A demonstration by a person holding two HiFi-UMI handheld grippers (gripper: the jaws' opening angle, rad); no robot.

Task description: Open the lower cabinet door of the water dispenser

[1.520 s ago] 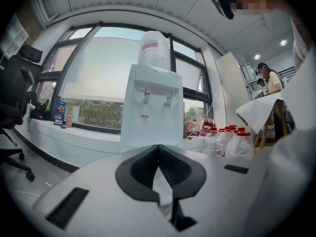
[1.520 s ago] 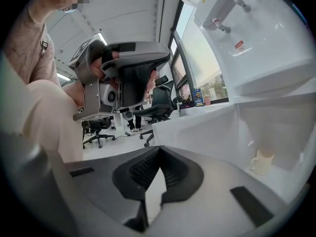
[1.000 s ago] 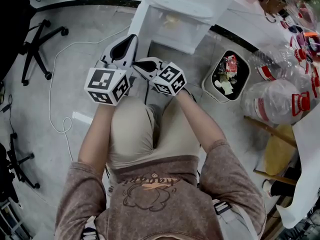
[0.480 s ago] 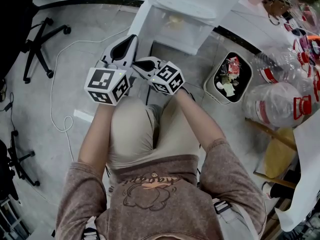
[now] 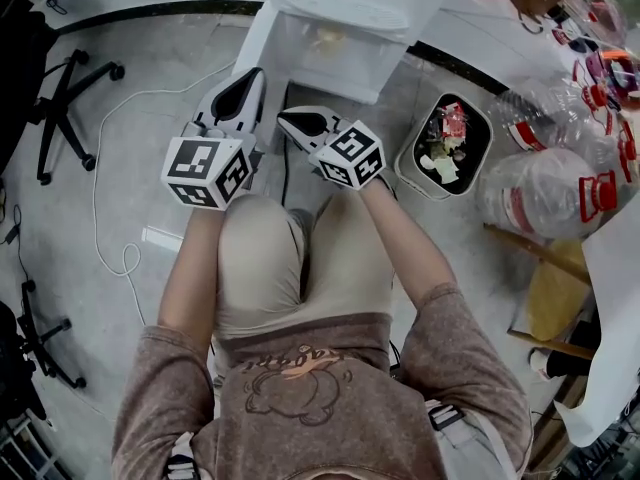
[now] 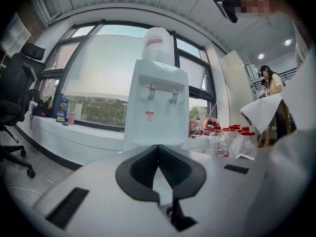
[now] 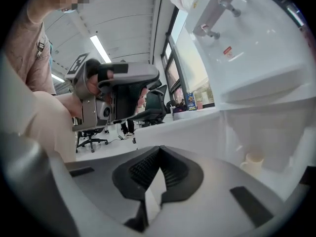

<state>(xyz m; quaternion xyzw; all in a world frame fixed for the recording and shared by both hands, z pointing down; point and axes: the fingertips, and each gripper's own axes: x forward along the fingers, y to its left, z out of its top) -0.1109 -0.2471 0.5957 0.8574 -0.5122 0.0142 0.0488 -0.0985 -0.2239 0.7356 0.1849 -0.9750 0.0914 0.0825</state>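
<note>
– Grey floor (image 5: 130, 168) lies under us. Where is the dispenser (image 5: 335, 43)?
– Ahead of us, top cut off. Its door (image 5: 260, 40) stands open. Our left gripper (image 5: 255, 72) and right gripper (image 5: 283, 118) are closed, empty.

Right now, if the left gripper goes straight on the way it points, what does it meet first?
The dispenser: the left gripper, shut and empty, points at its white front below the taps. Nothing shows between them, though the depth is hard to judge.
</note>
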